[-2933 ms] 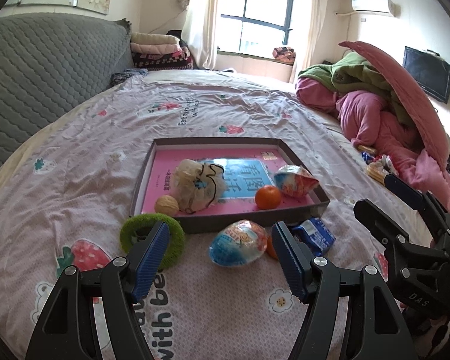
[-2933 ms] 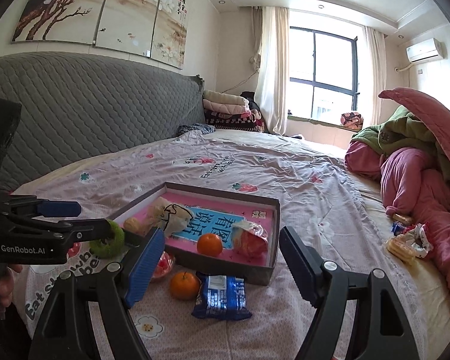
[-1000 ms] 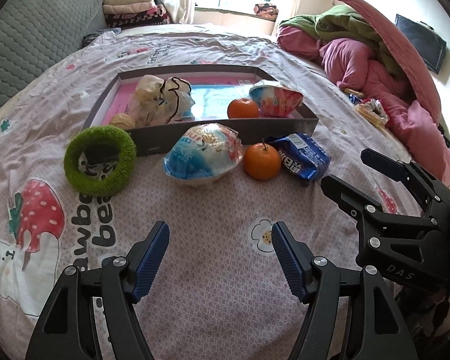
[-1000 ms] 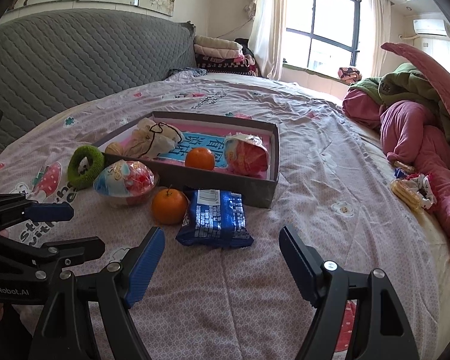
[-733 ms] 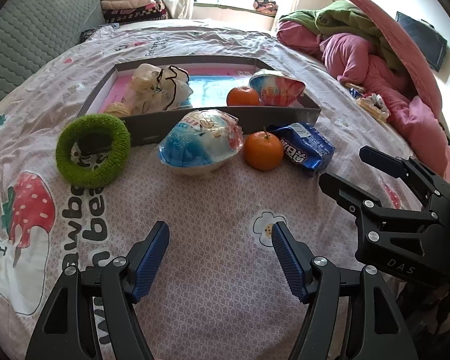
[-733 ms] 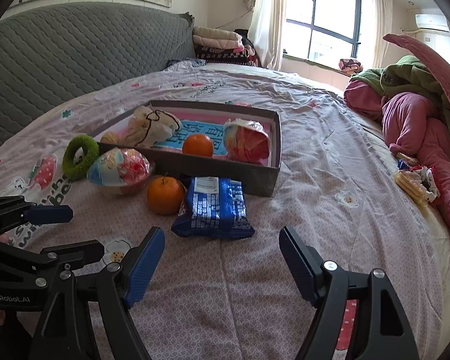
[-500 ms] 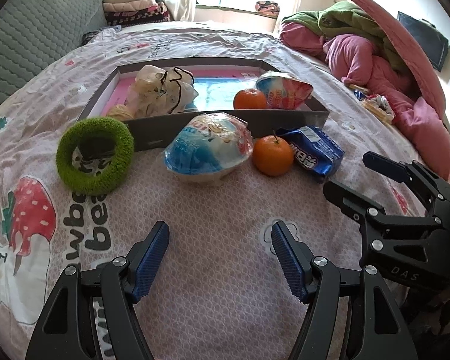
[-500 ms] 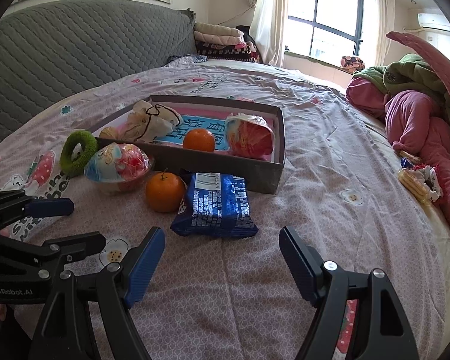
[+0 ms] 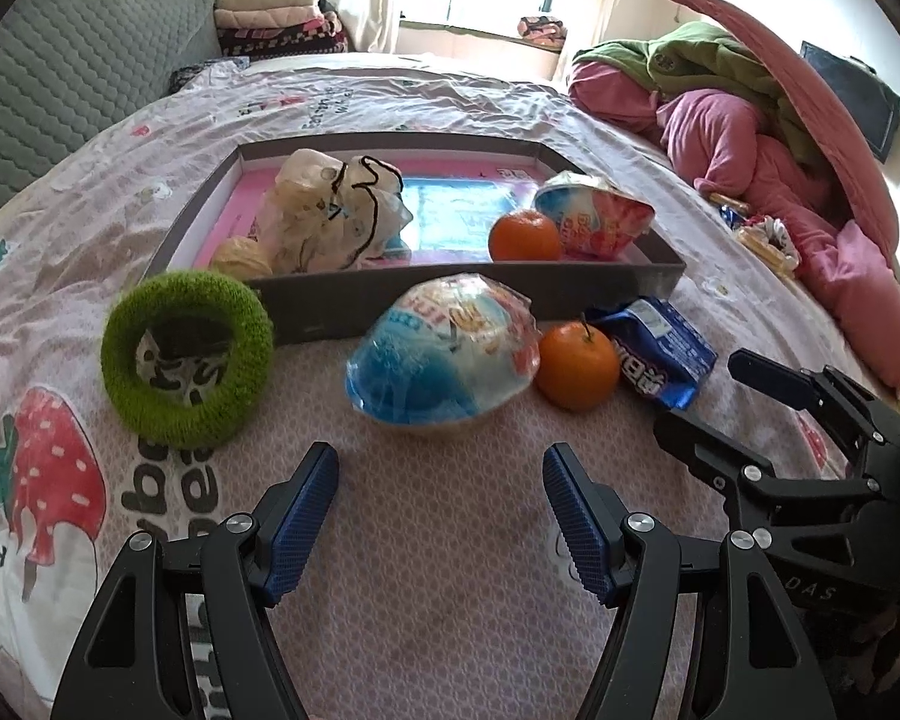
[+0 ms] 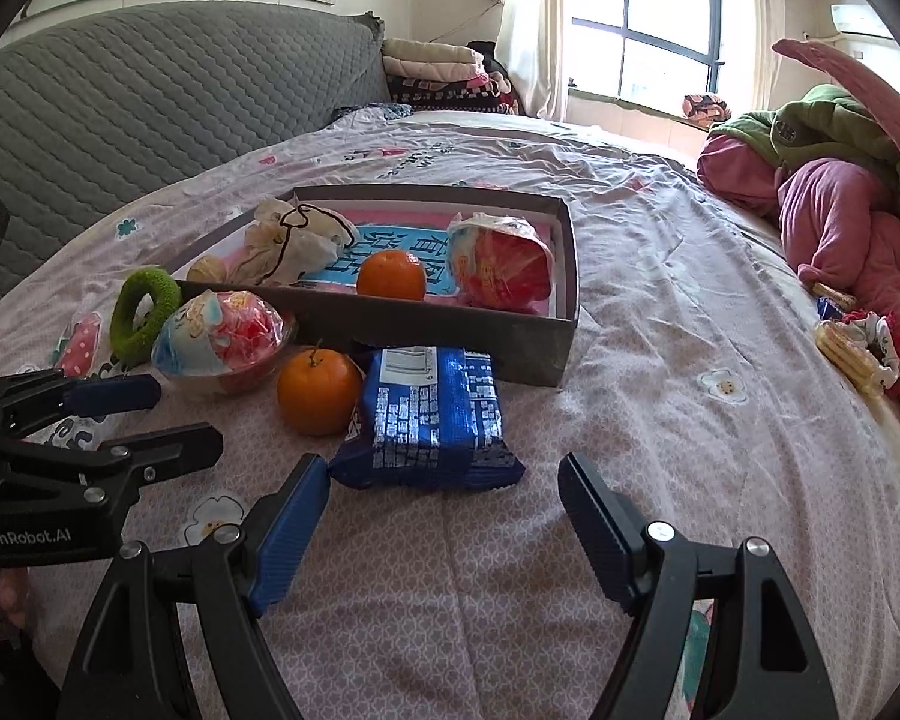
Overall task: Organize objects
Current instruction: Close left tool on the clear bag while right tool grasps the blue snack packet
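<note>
On the bed, left to right before the box: green ring, wrapped bowl, orange, blue packet. Left gripper gapes empty facing the bowl; right gripper gapes empty facing the packet.

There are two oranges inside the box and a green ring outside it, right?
Not quite. Only one orange is inside the box; the other orange lies on the bed in front of it, beside the blue packet. The green ring is outside. The right wrist view shows it.
</note>
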`<state>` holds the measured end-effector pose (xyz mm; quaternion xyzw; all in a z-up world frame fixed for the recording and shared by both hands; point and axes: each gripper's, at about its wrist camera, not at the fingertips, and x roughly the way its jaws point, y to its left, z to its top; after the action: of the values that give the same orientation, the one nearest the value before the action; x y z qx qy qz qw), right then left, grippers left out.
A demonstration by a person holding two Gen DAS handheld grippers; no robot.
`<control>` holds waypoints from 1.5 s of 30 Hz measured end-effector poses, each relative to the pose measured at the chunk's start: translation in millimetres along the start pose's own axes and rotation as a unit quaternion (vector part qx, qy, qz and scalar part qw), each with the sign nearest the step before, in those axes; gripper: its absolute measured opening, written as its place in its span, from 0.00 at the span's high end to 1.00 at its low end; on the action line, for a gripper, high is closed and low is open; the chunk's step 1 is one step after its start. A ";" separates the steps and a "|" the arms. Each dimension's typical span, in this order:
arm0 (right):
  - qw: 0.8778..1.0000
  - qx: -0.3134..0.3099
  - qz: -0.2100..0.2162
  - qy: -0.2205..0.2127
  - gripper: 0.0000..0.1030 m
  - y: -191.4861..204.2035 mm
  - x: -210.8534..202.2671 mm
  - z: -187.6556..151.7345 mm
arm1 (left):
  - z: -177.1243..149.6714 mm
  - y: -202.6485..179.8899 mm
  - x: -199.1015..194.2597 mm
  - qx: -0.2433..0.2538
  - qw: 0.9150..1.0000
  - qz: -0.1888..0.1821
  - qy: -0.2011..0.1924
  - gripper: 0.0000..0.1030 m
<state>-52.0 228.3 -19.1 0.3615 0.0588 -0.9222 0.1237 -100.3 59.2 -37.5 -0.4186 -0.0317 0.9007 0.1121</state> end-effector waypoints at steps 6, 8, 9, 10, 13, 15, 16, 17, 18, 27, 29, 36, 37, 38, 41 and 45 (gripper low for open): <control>1.000 0.011 0.006 0.002 0.24 -3.0 3.5 1.7 | 10.4 4.4 5.5 -0.004 1.000 0.005 -0.007 0.30; 1.000 0.014 0.007 0.004 0.24 -4.1 5.3 2.2 | 12.4 5.7 6.6 -0.007 1.000 0.003 -0.008 0.30; 1.000 0.016 0.007 0.006 0.24 -4.6 6.3 2.3 | 13.3 6.6 7.1 -0.009 1.000 0.004 -0.009 0.30; 1.000 0.017 0.008 0.007 0.24 -4.9 7.1 2.3 | 14.1 7.3 7.5 -0.010 1.000 0.004 -0.010 0.30; 1.000 0.016 0.007 0.010 0.24 -4.5 8.9 2.9 | 16.0 9.7 9.6 -0.012 1.000 0.003 -0.011 0.30; 1.000 0.015 0.004 0.010 0.24 -3.7 9.8 3.3 | 16.9 11.1 10.7 -0.015 1.000 0.001 -0.011 0.30; 1.000 0.015 0.004 0.011 0.24 -3.7 10.5 3.4 | 17.1 11.1 11.3 -0.015 1.000 0.000 -0.011 0.30; 1.000 0.015 0.004 0.011 0.24 -3.8 11.2 3.5 | 17.6 10.9 11.9 -0.014 1.000 0.000 -0.011 0.30; 1.000 0.015 0.005 0.013 0.24 -3.8 12.1 3.6 | 17.8 10.8 12.3 -0.013 1.000 0.000 -0.011 0.30; 1.000 0.017 -0.001 0.020 0.24 -5.5 18.8 4.9 | 23.1 9.2 15.6 -0.017 1.000 -0.005 -0.014 0.30; 1.000 0.019 0.001 0.022 0.24 -6.2 20.3 5.6 | 24.9 8.3 17.0 -0.016 1.000 -0.007 -0.015 0.30; 0.998 0.043 0.024 0.035 0.24 -15.3 31.0 14.3 | 30.5 2.9 21.7 -0.009 1.000 -0.009 -0.017 0.30; 0.998 0.044 0.026 0.037 0.24 -16.0 32.2 14.8 | 30.9 2.5 22.3 -0.008 1.000 -0.009 -0.017 0.30; 0.998 0.047 0.027 0.037 0.24 -16.9 33.1 15.8 | 31.4 1.9 23.0 -0.008 1.000 -0.009 -0.017 0.30; 0.997 0.049 0.033 0.043 0.24 -18.3 36.1 17.5 | 33.4 1.1 24.8 -0.007 1.000 -0.008 -0.018 0.30; 0.997 0.049 0.032 0.046 0.24 -17.6 37.6 18.0 | 36.0 1.6 26.1 -0.011 1.000 -0.011 -0.019 0.30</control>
<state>-95.2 234.7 -31.2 0.4110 0.0081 -0.9020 0.1323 -144.2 64.9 -34.0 -0.4018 -0.0480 0.9070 0.1164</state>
